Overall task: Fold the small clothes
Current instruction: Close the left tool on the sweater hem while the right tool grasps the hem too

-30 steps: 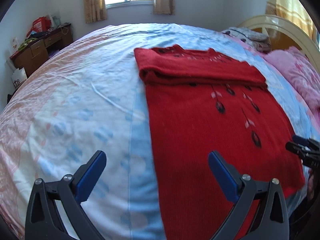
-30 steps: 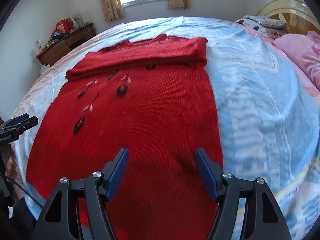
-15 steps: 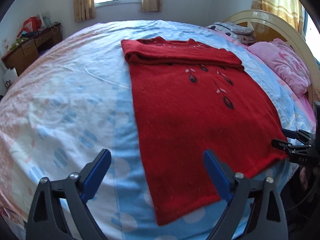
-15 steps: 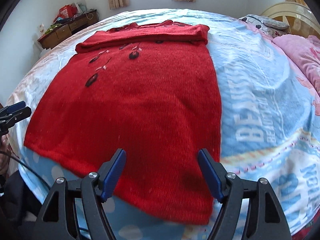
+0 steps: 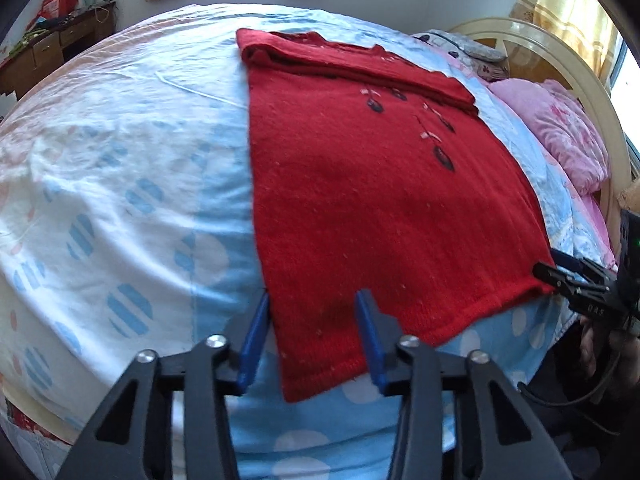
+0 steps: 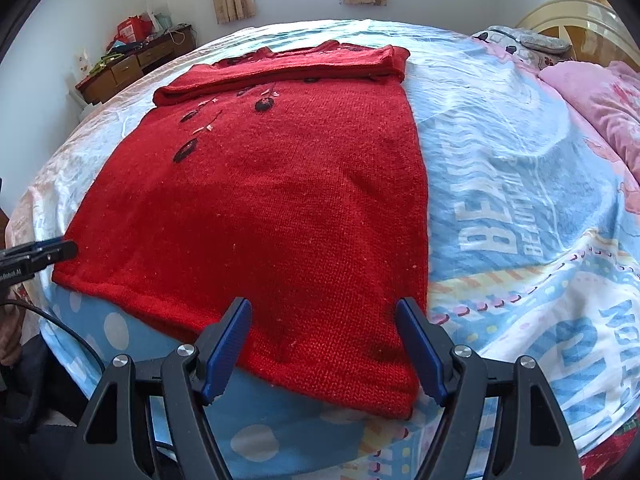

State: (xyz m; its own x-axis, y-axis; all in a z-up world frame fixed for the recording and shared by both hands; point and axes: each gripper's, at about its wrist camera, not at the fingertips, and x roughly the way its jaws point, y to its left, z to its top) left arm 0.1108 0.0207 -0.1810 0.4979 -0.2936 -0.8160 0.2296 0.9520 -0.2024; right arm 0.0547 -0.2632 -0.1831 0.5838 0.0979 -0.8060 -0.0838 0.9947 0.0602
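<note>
The red knitted sweater point(image 6: 272, 208) with dark leaf embroidery lies flat on the blue patterned bedsheet point(image 6: 520, 208), its far end already folded over into a band. The left gripper point(image 5: 312, 320) has just been closing, its jaws straddling the near left hem corner without pinching yet. The right gripper point(image 6: 324, 332) stands wide around the right corner. The lengthwise fold remains.
</note>
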